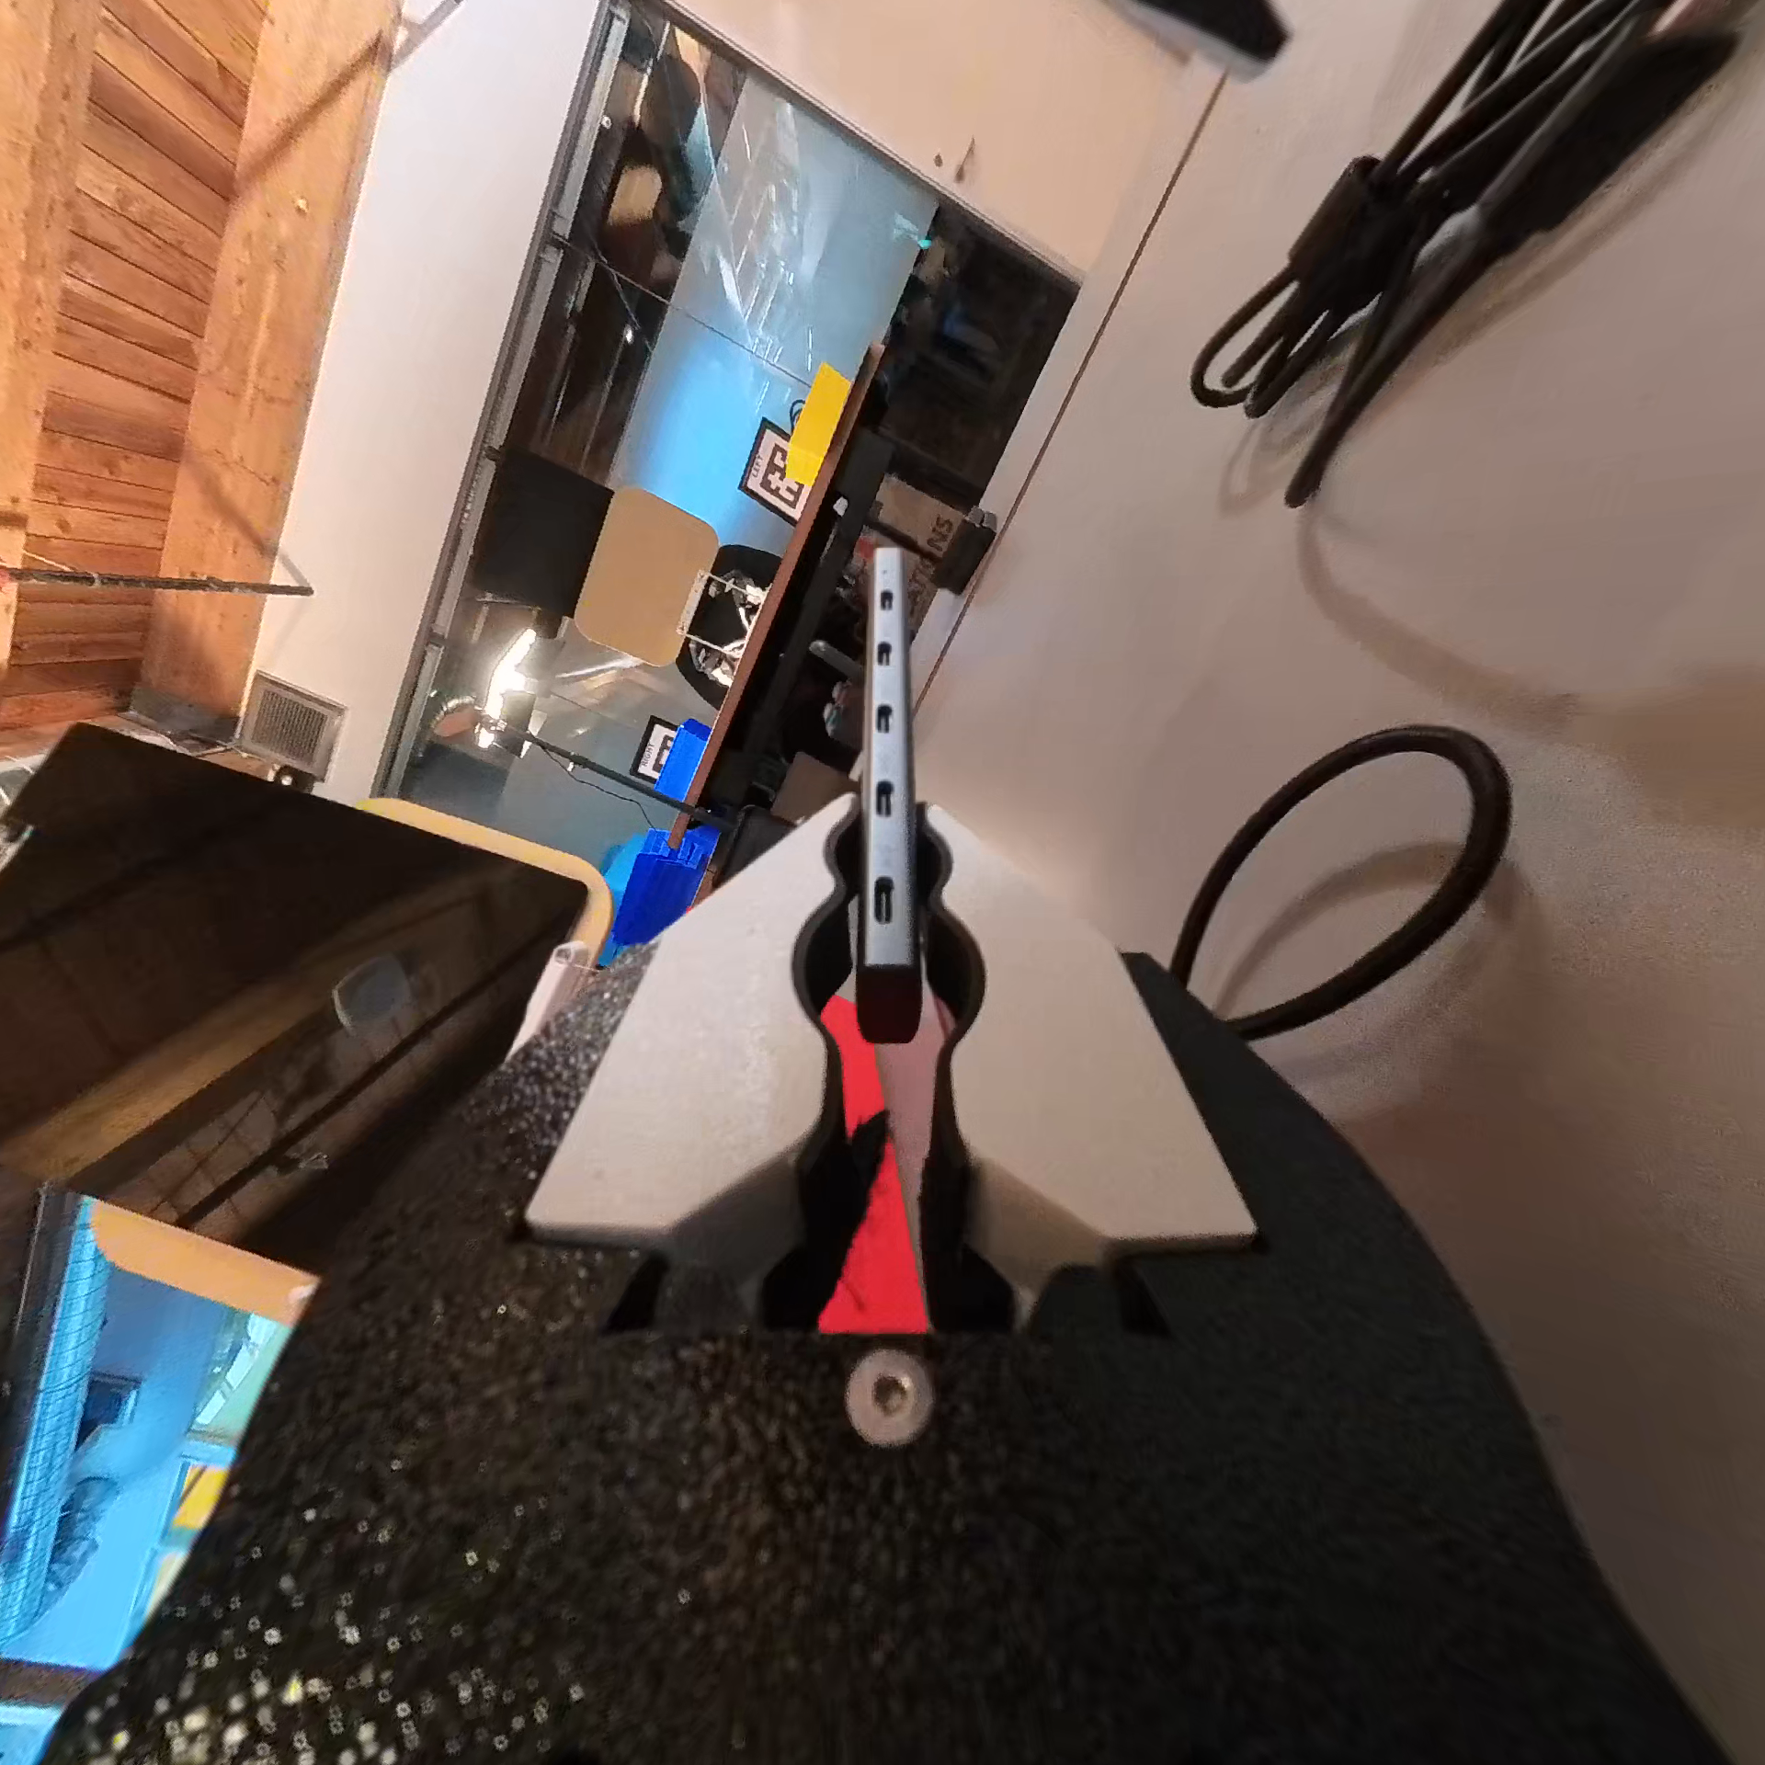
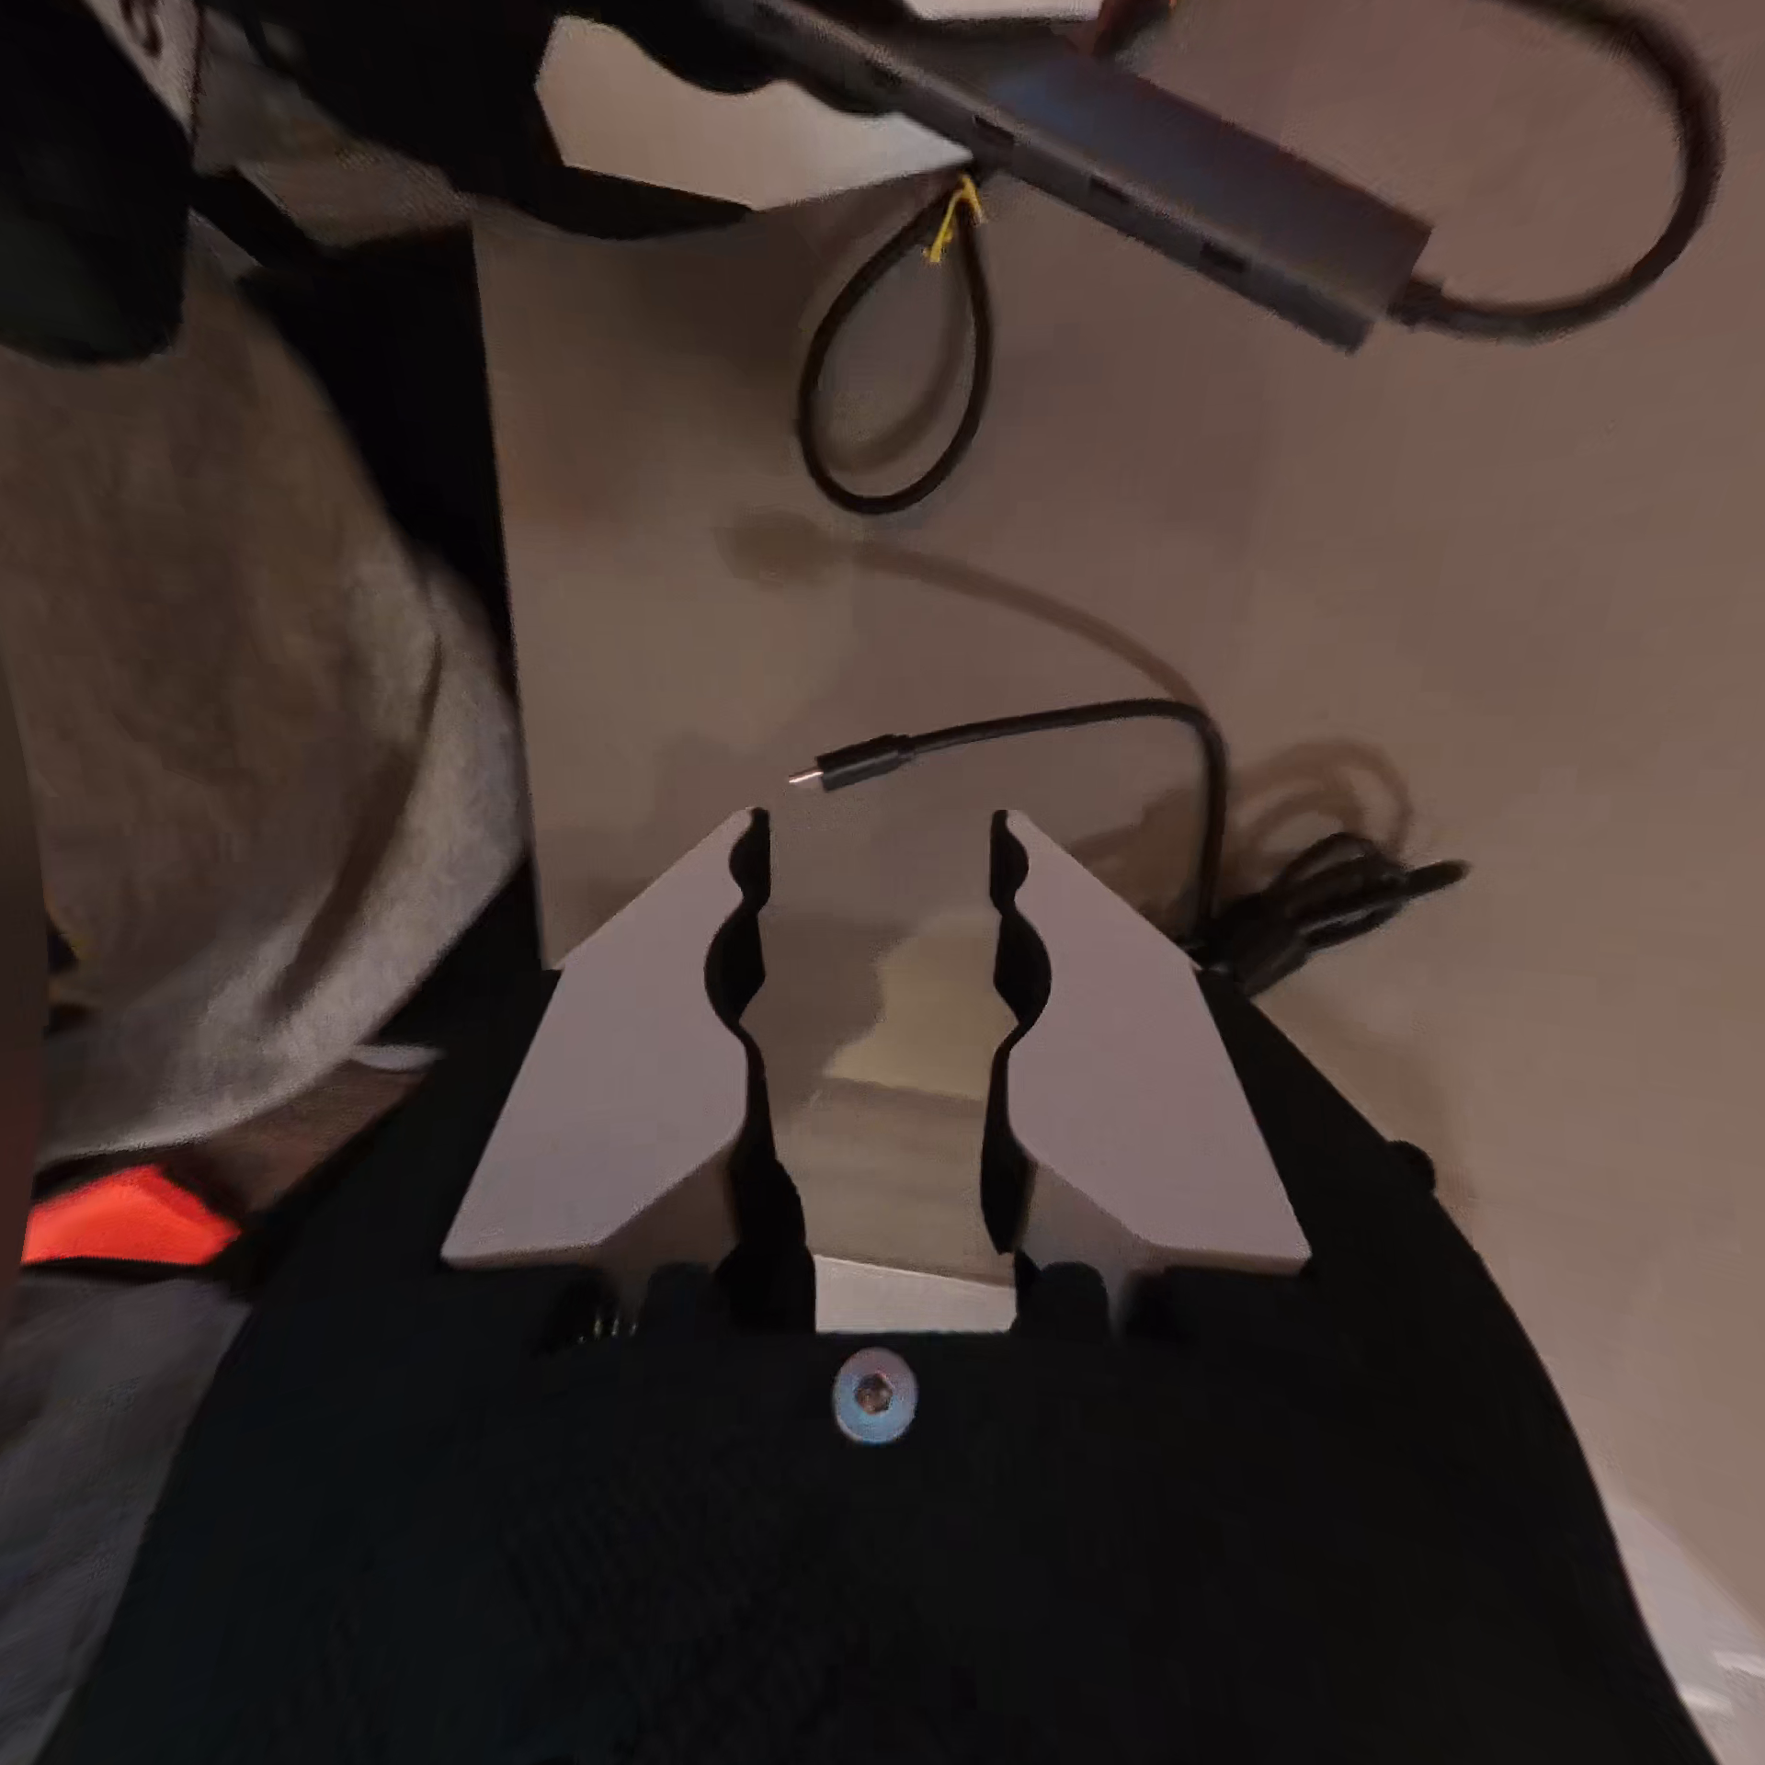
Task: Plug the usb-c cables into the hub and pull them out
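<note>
In the left wrist view, the left gripper (image 1: 886, 860) fills the lower frame, its jaws pinching the near end of the grey hub (image 1: 888, 764). The hub stands out past the fingertips toward 12 o'clock, its narrow edge facing the camera with a row of small ports along it. At 3 o'clock a black cable loop (image 1: 1337, 860) rises from the pale table (image 1: 1528, 1098). Farther off, at 1 o'clock, a bundle (image 1: 1385, 248) of black cables lies on the same table. At 9 o'clock sits a dark screen (image 1: 239, 955); beyond it are a glass wall and wood panelling.

In the right wrist view, the right gripper (image 2: 879, 821) has its jaws spread, nothing between them. Just past the fingertips, at 12 o'clock, a usb-c plug (image 2: 855, 761) lies on the table (image 2: 1433, 621), its metal tip pointing toward 9 o'clock; its cable arcs off to 3 o'clock and down into a tangle of cables (image 2: 1318, 907). Farther on, a small black loop (image 2: 893, 382) with a yellow tie lies at 12 o'clock. Farthest, at 1 o'clock, the hub (image 2: 1194, 162) hangs slanted above the table, blurred, held at its upper left by the left gripper (image 2: 669, 115), with its own lead curling from its lower right end.
</note>
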A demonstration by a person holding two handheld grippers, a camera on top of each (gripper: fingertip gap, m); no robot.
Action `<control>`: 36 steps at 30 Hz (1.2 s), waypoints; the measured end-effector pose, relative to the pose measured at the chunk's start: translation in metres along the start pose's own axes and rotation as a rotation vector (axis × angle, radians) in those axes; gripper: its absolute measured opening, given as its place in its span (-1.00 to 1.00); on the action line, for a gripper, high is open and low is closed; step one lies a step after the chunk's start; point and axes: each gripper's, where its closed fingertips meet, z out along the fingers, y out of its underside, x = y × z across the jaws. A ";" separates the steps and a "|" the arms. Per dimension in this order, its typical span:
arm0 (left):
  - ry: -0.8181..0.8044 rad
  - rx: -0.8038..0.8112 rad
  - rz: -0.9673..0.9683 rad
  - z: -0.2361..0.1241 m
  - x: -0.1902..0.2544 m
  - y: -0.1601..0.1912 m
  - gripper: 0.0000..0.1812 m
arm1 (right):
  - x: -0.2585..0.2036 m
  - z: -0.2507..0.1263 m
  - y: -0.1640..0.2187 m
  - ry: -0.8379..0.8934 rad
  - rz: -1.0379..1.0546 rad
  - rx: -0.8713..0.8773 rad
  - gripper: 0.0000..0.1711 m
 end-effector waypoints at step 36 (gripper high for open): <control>0.098 -0.183 0.050 0.013 0.020 0.037 -0.92 | 0.028 0.088 -0.063 -0.078 0.216 0.345 -0.51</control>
